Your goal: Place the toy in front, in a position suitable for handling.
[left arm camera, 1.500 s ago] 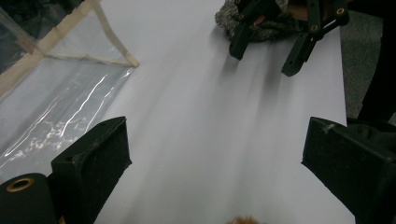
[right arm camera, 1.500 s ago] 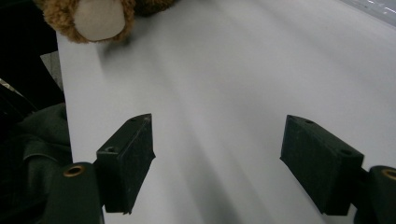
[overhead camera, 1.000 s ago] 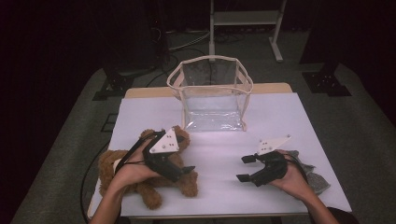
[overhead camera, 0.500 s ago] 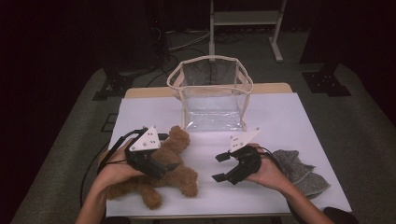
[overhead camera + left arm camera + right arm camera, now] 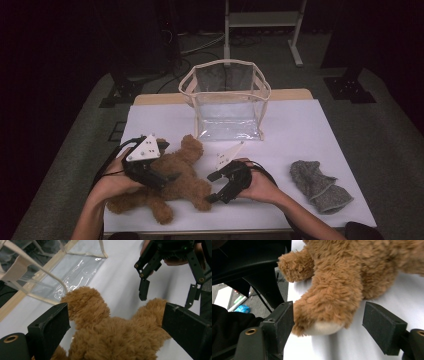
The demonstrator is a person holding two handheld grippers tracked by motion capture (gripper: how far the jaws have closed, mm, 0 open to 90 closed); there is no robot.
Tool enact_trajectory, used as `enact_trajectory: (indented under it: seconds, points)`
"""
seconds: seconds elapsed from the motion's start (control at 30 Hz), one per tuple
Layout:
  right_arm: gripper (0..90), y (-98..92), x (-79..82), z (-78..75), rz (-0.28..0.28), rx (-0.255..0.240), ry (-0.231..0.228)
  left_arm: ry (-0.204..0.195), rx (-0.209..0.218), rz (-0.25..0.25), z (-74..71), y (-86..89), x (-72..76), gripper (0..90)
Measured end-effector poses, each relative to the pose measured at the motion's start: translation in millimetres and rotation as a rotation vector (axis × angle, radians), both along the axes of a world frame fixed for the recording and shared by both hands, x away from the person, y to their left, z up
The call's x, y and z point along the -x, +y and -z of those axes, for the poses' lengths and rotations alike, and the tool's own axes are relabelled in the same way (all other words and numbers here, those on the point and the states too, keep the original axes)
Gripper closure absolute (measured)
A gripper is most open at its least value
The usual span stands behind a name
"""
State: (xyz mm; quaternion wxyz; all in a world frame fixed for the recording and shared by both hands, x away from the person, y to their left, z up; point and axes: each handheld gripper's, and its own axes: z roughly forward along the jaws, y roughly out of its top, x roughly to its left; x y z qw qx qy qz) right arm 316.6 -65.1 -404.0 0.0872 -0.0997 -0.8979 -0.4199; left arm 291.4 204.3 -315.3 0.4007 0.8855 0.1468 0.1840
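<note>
A brown teddy bear point(image 5: 186, 172) lies on the white table point(image 5: 300, 130) at the front left. My left gripper point(image 5: 167, 177) hovers over its body, open, with the jaws on either side of the torso point(image 5: 112, 335) in the left gripper view. From the right, my right gripper point(image 5: 212, 188) stands open at the bear's leg. In the right gripper view the cream-soled foot point(image 5: 324, 315) sits between the jaws, the left jaw touching the fur. The right gripper point(image 5: 167, 287) also appears at the top right of the left gripper view.
A clear plastic bag with cream trim point(image 5: 227, 100) stands open at the back middle of the table, just beyond the bear's head. A grey knitted cloth point(image 5: 320, 186) lies at the front right. Dark floor surrounds the table.
My right gripper has moved left, away from the grey cloth, up to the bear's leg. My left gripper shifted slightly left and back over the bear's body.
</note>
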Motion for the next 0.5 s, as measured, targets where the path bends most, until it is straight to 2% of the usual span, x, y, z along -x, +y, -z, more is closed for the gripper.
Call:
enact_trajectory:
  seconds: [0.07,0.1,0.23,0.27,0.33,0.5]
  points:
    - [23.9,3.4,0.1,1.8,-0.004,0.003,0.002,0.004,0.008,-0.008,0.8,2.2,-0.6,7.5]
    - [25.7,9.6,0.1,5.7,-0.011,0.018,0.007,0.005,0.009,-0.008,1.0,4.5,-1.1,9.0]
    - [30.8,15.4,0.4,12.0,-0.014,0.033,0.021,0.011,0.009,-0.019,2.2,9.5,-2.1,9.2]
    - [32.4,16.7,0.2,14.0,-0.017,0.037,0.021,0.011,-0.002,-0.016,2.4,11.8,-3.0,9.2]
    - [41.4,19.9,1.3,20.4,-0.016,0.056,0.027,0.015,0.0,-0.03,4.5,15.9,-4.4,9.2]
    - [53.7,21.7,5.1,25.7,-0.018,0.08,0.029,0.012,-0.002,-0.043,6.1,24.0,-6.4,13.0]
